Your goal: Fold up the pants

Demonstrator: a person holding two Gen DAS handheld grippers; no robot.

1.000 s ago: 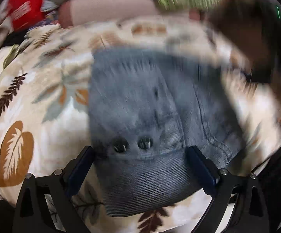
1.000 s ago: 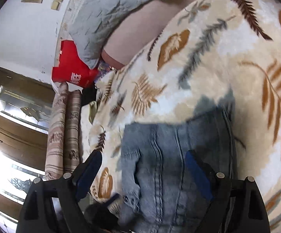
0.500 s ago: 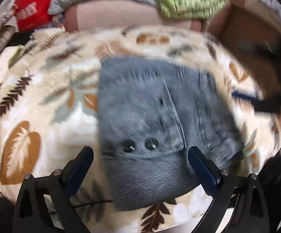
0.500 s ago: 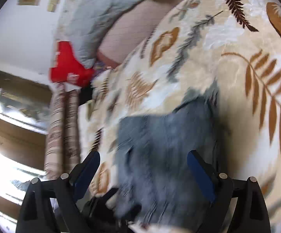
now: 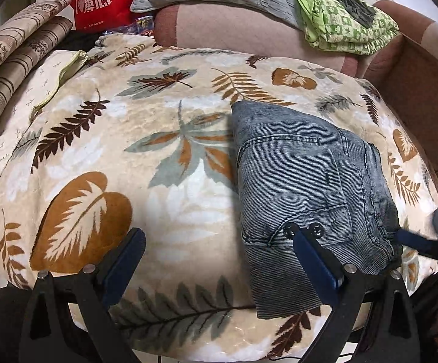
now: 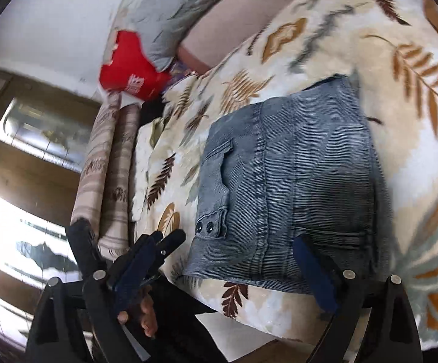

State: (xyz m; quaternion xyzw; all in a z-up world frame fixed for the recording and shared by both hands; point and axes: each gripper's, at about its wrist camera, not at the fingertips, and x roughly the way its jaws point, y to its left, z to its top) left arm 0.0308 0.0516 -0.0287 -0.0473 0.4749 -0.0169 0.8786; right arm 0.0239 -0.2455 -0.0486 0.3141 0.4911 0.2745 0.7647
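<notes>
Pants (image 5: 306, 181) lie folded flat on the leaf-print blanket (image 5: 146, 157), ahead-right of your left claw (image 5: 219, 260). Both claws are released, gripping nothing; the right claw (image 6: 234, 269) hovers at the pants' near edge.

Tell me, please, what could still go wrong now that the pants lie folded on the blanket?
The folded pants sit close to the blanket's near edge, so a nudge could slide them off. The left tool is open with one blue finger over the hem by the snaps; closing or dragging there might undo the fold. The plush blanket could let layers shift.
</notes>
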